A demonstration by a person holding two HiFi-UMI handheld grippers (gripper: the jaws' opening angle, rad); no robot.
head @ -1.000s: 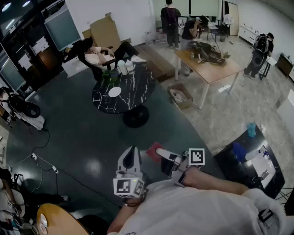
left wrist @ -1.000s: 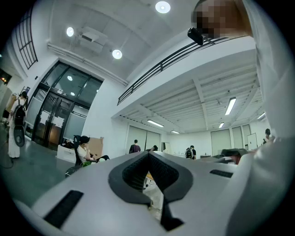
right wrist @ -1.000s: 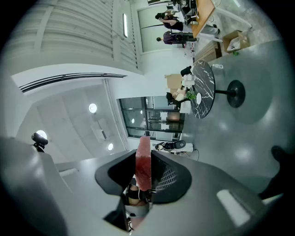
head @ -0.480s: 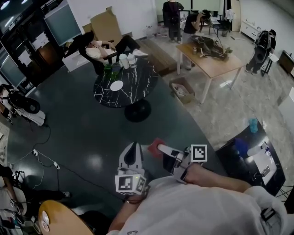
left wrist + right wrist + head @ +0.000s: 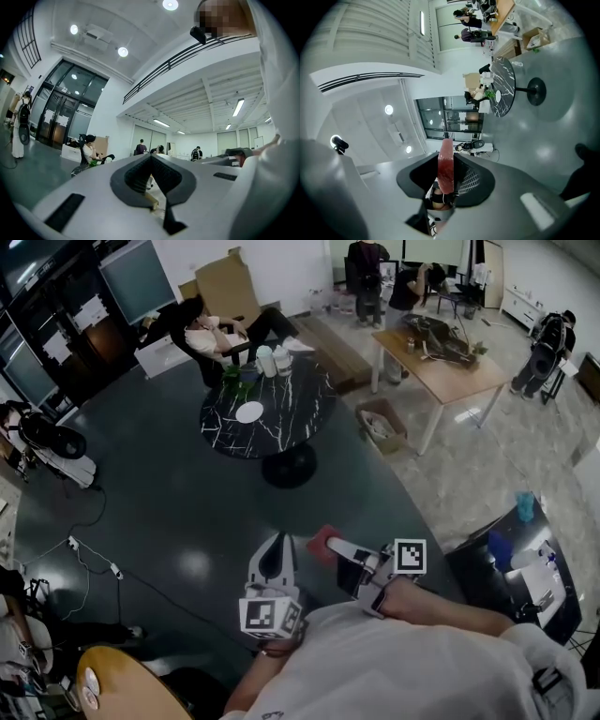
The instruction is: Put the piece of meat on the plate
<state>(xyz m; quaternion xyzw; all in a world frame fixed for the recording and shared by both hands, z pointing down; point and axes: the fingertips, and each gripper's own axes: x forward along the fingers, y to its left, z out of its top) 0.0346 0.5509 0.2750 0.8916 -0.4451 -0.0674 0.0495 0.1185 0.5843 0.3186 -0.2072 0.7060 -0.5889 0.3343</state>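
Note:
A red piece of meat (image 5: 321, 545) stands on edge between the pads of my right gripper (image 5: 328, 547), which is shut on it; in the right gripper view the meat (image 5: 446, 165) fills the gap between the jaws. My left gripper (image 5: 275, 547) is held beside it, its jaws together with nothing in them, as the left gripper view (image 5: 151, 157) confirms. Both hang over the dark floor. The small white plate (image 5: 249, 412) lies on a round black marble table (image 5: 281, 427) well ahead of the grippers, also seen far off as the plate (image 5: 497, 96).
A person sits in a chair (image 5: 211, 338) behind the round table, and white bottles (image 5: 272, 359) stand on its far edge. A wooden table (image 5: 441, 367) and a cardboard box (image 5: 380, 427) are at the right. A black desk (image 5: 511, 563) is near right, cables (image 5: 94, 563) lie at left.
Both grippers have moved a little forward with the meat still held. The round table and plate have drawn slightly nearer in the head view.

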